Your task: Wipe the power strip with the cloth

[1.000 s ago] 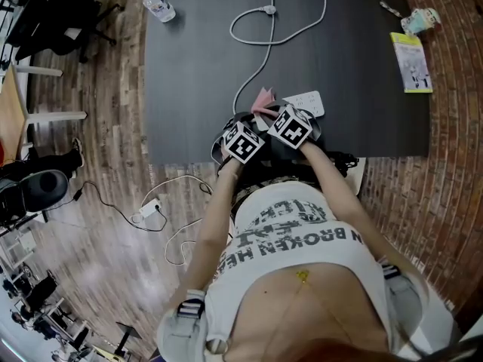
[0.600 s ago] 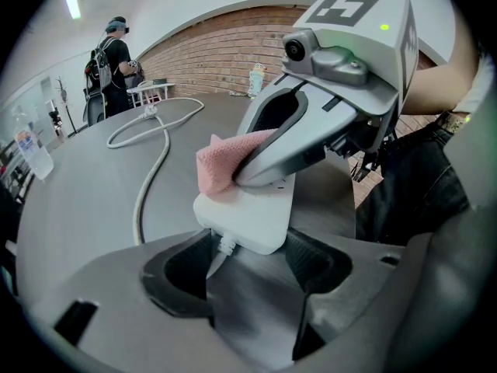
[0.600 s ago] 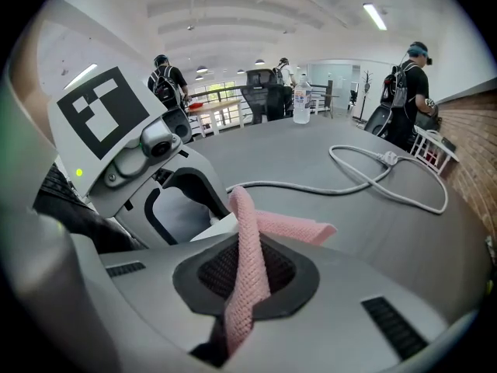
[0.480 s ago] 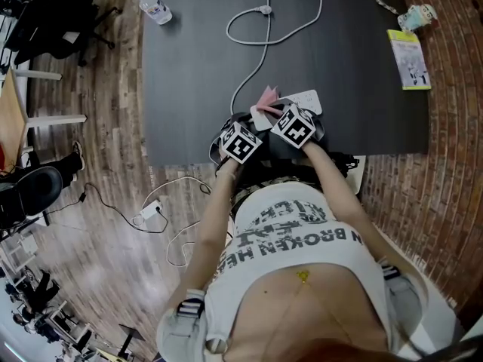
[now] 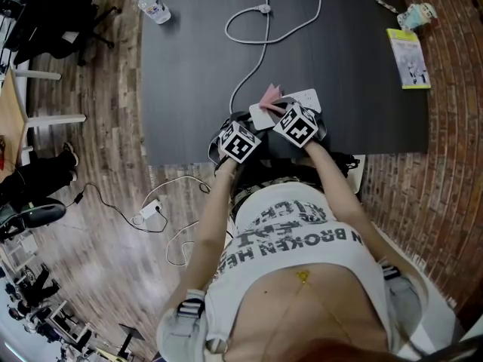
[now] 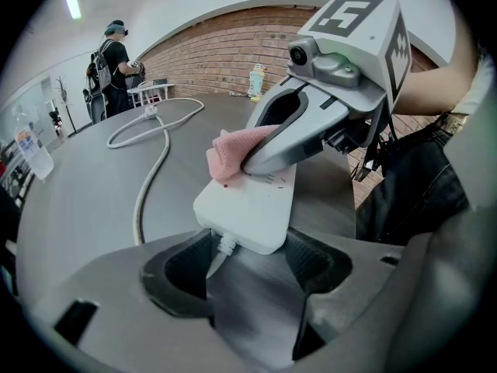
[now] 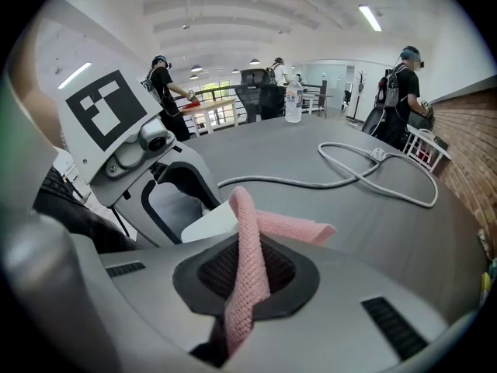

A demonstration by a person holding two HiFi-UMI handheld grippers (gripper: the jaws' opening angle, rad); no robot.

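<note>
Head view, table: a dark table [image 5: 196, 66] with a looped cord [image 5: 256, 21] running in to the strip [image 5: 306, 99], which lies at the near edge in front of the person.
Head view, grippers: the left gripper [image 5: 243, 130] sits at the strip's cord end. The right gripper [image 5: 281, 111] lies across the strip's middle, and the pink cloth [image 5: 270, 93] pokes out on its far side.
Head view, change: in the last second the right gripper and cloth have crept a little along the strip, away from the cord end, baring more white there. The left gripper has barely moved.
Left gripper view, jaws: the tips pinch the cord end of the strip on both sides (a shallow hold, right at the corners). The cord leaves between them.
Left gripper view, wipe: the cloth is pressed onto the strip's top by the right gripper's tip, roughly mid-length.
Right gripper view, jaws: pressed together on a fold of cloth, the free end trailing onto the strip.
Meaning: this looks like a wiping stroke under way. The cord end is likely covered and the far end still to do.
</note>
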